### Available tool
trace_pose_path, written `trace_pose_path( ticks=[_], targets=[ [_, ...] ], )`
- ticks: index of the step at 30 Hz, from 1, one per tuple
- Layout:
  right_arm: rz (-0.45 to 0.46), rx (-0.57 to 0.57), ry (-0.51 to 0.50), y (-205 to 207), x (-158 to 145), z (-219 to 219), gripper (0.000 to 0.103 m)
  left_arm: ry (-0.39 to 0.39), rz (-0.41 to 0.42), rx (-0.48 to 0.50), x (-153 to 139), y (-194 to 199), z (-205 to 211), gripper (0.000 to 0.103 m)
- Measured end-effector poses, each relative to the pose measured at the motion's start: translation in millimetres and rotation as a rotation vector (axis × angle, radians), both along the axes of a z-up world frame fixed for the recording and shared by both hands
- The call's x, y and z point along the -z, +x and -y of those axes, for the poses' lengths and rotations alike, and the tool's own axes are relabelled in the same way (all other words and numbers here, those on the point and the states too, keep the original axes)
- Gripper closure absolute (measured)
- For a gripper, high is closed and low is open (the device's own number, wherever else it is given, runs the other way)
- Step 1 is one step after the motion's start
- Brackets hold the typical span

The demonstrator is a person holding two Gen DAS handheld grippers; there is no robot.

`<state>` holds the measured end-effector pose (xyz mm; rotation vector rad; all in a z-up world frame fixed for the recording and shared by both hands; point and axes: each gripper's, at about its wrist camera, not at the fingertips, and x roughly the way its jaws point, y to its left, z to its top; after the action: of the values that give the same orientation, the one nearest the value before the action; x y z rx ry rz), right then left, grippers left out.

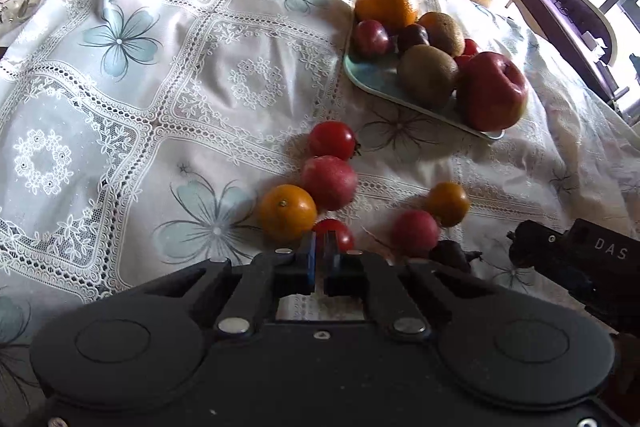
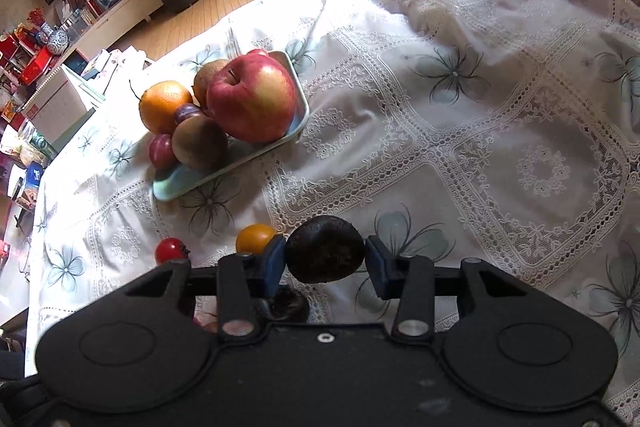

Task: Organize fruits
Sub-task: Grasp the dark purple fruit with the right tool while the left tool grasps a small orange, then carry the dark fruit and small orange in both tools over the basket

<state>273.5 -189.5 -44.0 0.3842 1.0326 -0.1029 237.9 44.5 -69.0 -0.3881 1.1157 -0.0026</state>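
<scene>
In the left wrist view, the left claw is clenched with nothing between its blue pads, low over the loose fruits on the bench covered by a white lace cloth with pale blue flowers: a small orange mandarin, a pink round plum and a red cherry tomato lie close together. The pale green rectangular tray is farther away and already crowded. In the right wrist view, the right claw is grasping a dark round wrinkled fruit across its widest part, raised over the cloth. It looks light and rather soft, so I judge a gentle squeeze is enough. The tray's near corner has some free room; the big red apple sits near its far rim.
</scene>
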Motion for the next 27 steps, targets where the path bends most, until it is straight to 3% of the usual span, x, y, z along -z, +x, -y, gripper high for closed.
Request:
trace_pose_path(
  ticks=[3, 6, 9, 14, 20, 27],
  targets=[
    [0.033, -0.018, 0.011, -4.3, -11.4, -1.8, 0.058, 0.025, 0.036, 0.013, -12.7, -4.1, 2.0, 0.098],
    [0.054, -0.027, -0.013, -5.0, -13.8, -4.3, 0.058, 0.060, 0.060, 0.030, -18.7, -2.6, -0.9, 0.088],
    [0.047, -0.016, -0.021, -4.3, -7.7, -4.4, 0.058, 0.061, 0.054, 0.042, -14.7, 2.6, -7.1, 0.080],
    [0.037, 0.001, -0.003, -3.9, 5.2, -0.3, 0.058, 0.045, 0.056, 0.027, -2.4, 6.5, -9.2, 0.079],
    [0.034, 0.014, 0.043, -1.7, 13.2, 7.4, 0.058, 0.116, 0.019, 0.012, 12.6, 11.8, -1.8, 0.075],
    [0.023, -0.005, 0.012, 2.2, 16.2, 0.7, 0.058, 0.153, 0.015, 0.008, 16.6, 18.3, 2.7, 0.060]
  ],
)
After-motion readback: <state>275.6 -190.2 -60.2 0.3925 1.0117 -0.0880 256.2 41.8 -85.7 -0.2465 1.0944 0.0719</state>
